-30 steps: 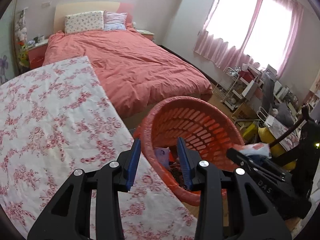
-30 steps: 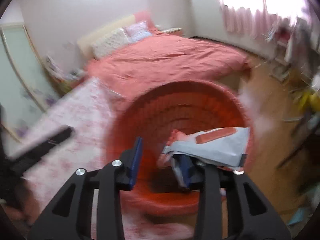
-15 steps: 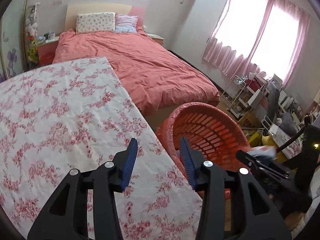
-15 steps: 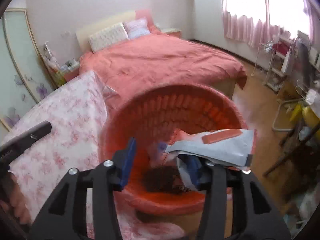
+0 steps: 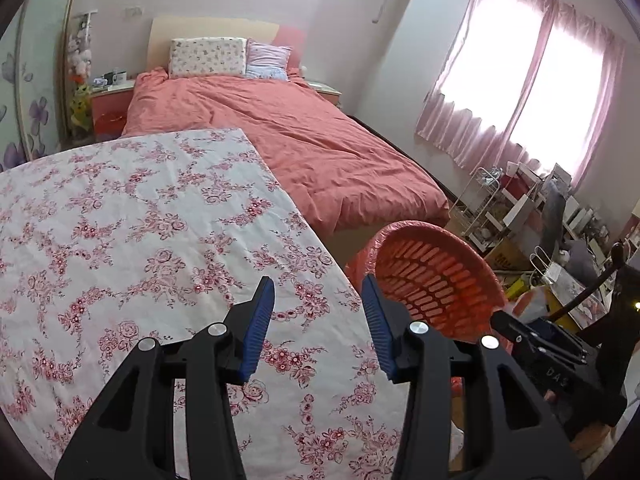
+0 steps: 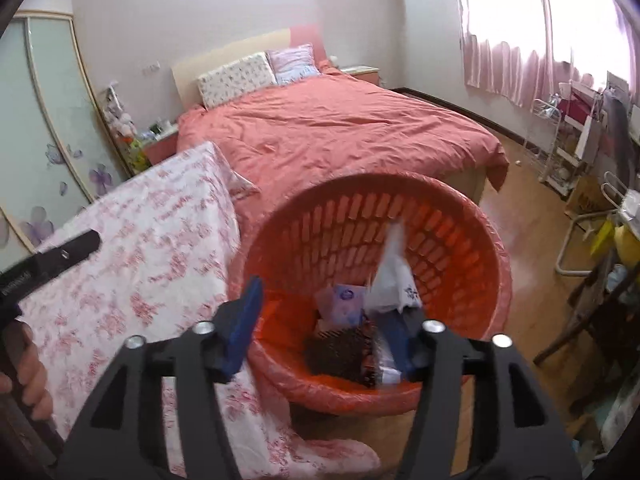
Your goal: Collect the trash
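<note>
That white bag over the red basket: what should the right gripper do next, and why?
Probably just lift away. The right gripper has just been opening, and the white bag hangs blurred beside its right finger, already inside the red basket, so it seems released. The left gripper is empty over the floral cloth.

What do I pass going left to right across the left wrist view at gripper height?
Floral tablecloth → left gripper, jaws open over the cloth's edge → red basket → right gripper → cluttered shelves by the window.
</note>
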